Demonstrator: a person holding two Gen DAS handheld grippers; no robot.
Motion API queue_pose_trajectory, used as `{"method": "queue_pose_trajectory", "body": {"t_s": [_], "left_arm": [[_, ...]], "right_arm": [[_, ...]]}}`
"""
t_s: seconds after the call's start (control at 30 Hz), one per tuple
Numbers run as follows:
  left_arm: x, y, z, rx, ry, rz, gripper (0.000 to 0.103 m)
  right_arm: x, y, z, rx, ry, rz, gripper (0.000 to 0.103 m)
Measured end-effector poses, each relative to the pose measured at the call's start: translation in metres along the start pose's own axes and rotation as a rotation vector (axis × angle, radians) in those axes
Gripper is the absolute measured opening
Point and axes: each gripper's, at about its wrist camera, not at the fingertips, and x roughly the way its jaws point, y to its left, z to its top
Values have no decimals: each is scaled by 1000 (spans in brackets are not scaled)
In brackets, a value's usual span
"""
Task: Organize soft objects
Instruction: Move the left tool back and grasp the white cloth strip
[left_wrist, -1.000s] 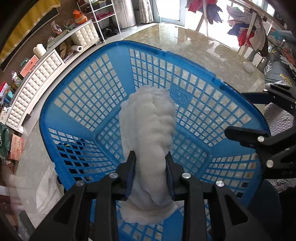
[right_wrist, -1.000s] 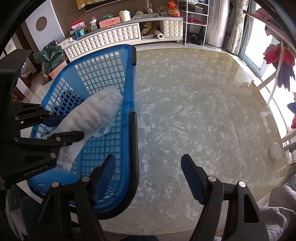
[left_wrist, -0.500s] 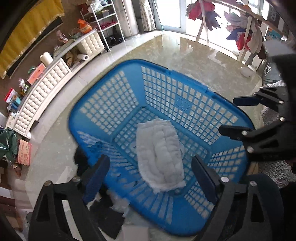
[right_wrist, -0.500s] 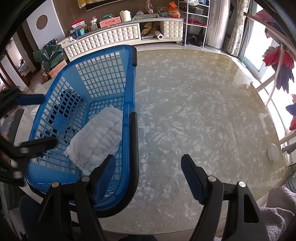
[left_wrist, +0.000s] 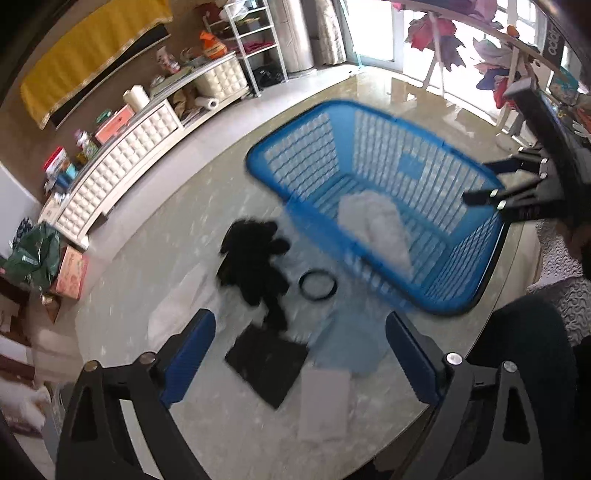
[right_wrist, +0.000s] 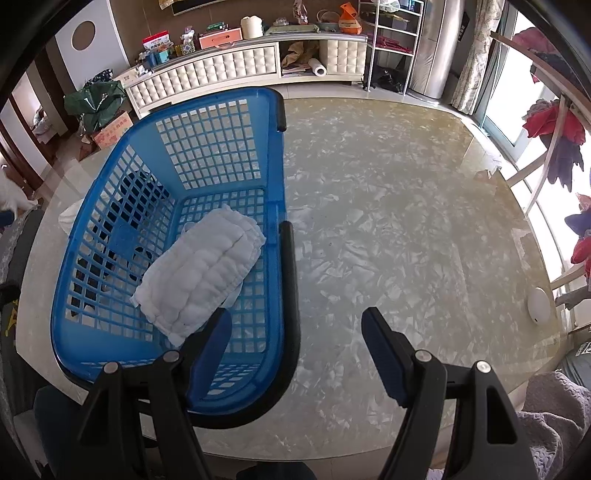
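Note:
A white quilted cloth (right_wrist: 203, 273) lies flat on the floor of the blue mesh basket (right_wrist: 277, 206), also seen blurred as the cloth (left_wrist: 373, 221) in the basket (left_wrist: 369, 110). My left gripper (left_wrist: 299, 325) hangs over the table outside the basket, its jaws opening with nothing between them. Below it lie a black soft item (left_wrist: 255, 254), a black square cloth (left_wrist: 266, 360), a light blue cloth (left_wrist: 347, 343) and a white sheet (left_wrist: 323, 402). My right gripper (right_wrist: 295, 317) stands open above the basket's black handle rim (right_wrist: 291, 280), apart from it; the same gripper (left_wrist: 476, 182) shows at the basket's far side.
A black ring (left_wrist: 317, 286) and a white bag (left_wrist: 181, 306) lie near the black item. A white disc (right_wrist: 537, 304) sits at the marble table's (right_wrist: 406, 221) right edge. A grey blanket (right_wrist: 546, 413) and a person's dark leg (left_wrist: 524, 350) border the near edge.
My left gripper let go of the white cloth, which dropped flat into the basket. It opened wide and drew back and up, away from the basket. The right gripper kept still.

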Motion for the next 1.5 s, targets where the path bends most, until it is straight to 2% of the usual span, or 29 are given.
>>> {"method": "queue_pose_trajectory", "body": {"t_s": [0.37,0.5,0.67,0.87,1.1,1.2,1.37,1.4,1.5], "left_arm": [[46,14,-76,-54,119,-14,93],[64,13,-95,-66,156,-59,93],[87,9,-113,-64,209,-77,93],[107,10,-125,-68,241,-85,93],[115,7,-129,-86,226,-150,93],[122,1,-130,-62,237,-126,93],[128,-6,-133,-48,244,-132,92],[128,-7,-133,-46,242,-133,91],[128,-13,-132,-45,224,-149,77]], "right_arm": [[0,7,1,0,22,-48,72],[0,9,1,4,26,-60,72],[-1,11,0,2,30,-71,72],[-1,12,0,-4,33,-70,72],[0,12,0,-1,35,-66,72],[1,11,0,1,35,-61,72],[1,11,0,2,36,-57,72],[1,10,0,2,35,-57,72],[1,10,0,1,35,-57,72]]}}
